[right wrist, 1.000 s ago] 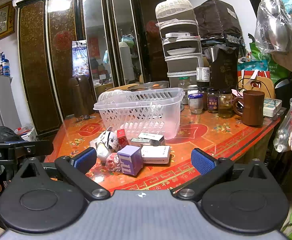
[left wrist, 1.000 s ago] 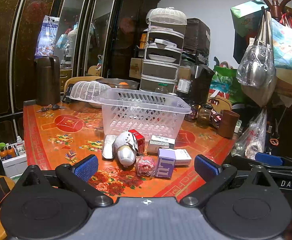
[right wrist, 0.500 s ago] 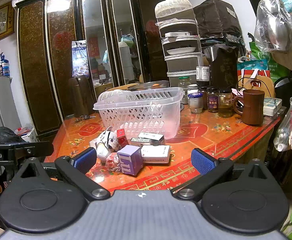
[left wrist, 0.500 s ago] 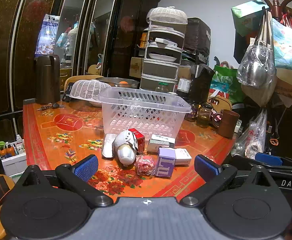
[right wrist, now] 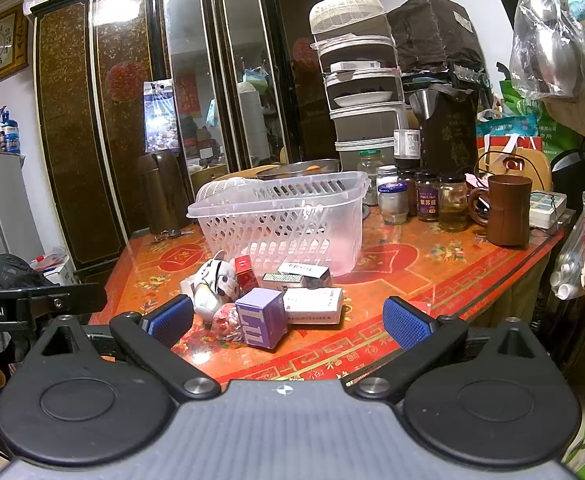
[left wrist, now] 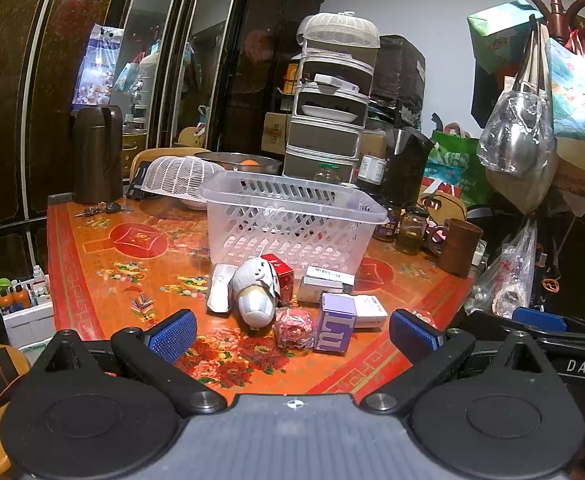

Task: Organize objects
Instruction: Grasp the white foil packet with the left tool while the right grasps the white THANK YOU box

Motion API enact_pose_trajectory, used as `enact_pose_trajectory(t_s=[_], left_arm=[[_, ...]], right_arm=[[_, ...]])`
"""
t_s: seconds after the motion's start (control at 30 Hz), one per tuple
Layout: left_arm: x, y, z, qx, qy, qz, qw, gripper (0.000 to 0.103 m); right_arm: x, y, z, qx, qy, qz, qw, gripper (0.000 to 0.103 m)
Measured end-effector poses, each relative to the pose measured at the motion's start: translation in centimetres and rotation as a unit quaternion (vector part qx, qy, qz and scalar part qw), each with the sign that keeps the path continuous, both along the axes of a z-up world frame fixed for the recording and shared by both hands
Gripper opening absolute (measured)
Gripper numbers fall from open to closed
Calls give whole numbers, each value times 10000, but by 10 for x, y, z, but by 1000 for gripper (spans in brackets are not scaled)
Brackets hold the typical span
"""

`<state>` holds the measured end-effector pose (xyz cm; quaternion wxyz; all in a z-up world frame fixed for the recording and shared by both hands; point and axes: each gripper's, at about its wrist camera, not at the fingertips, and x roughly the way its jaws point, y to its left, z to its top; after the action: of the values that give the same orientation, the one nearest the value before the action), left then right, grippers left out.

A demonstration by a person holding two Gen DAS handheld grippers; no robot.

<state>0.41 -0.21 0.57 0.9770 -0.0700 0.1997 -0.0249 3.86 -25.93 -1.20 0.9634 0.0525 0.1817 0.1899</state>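
Observation:
A clear plastic basket stands on the orange patterned table. In front of it lies a cluster of small things: a white plush toy, a red box, a purple box, a pink wrapped ball, a white box and a white packet. My left gripper and right gripper are both open and empty, held back at the table's near edge, short of the cluster.
Glass jars and a brown mug stand right of the basket. A dark thermos and a white upturned strainer sit at the back left. A tiered food rack stands behind. Bags hang at right.

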Motion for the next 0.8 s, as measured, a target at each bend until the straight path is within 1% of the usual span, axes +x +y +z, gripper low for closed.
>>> enact_pose_trajectory(t_s=[0.13, 0.23, 0.37, 0.43, 0.5, 0.57, 0.67, 0.8], left_arm=[[3, 10, -10, -42, -107, 282, 9995, 103], [15, 20, -24, -60, 9, 347, 9994, 103], [40, 26, -47, -74, 361, 303, 9989, 103], [50, 28, -54, -87, 461, 261, 9986, 102], [59, 28, -59, -80, 527, 198, 9984, 99], [67, 26, -63, -28, 526, 130, 9985, 99], [79, 20, -63, 96, 470, 53, 9988, 98], [101, 16, -60, 255, 328, 80, 9991, 93]], right_arm=[[3, 3, -7, -112, -76, -88, 9999, 103], [6, 4, -18, -105, -122, -50, 9999, 103], [24, 2, -38, 22, 224, -38, 9997, 103], [32, 0, -48, 188, 400, -2, 9990, 103], [37, -1, -56, 304, 480, 51, 9984, 103], [42, 1, -63, 306, 524, 100, 9981, 103], [47, 6, -72, 178, 505, 132, 9985, 103], [53, 9, -80, 188, 435, 274, 9985, 103]])
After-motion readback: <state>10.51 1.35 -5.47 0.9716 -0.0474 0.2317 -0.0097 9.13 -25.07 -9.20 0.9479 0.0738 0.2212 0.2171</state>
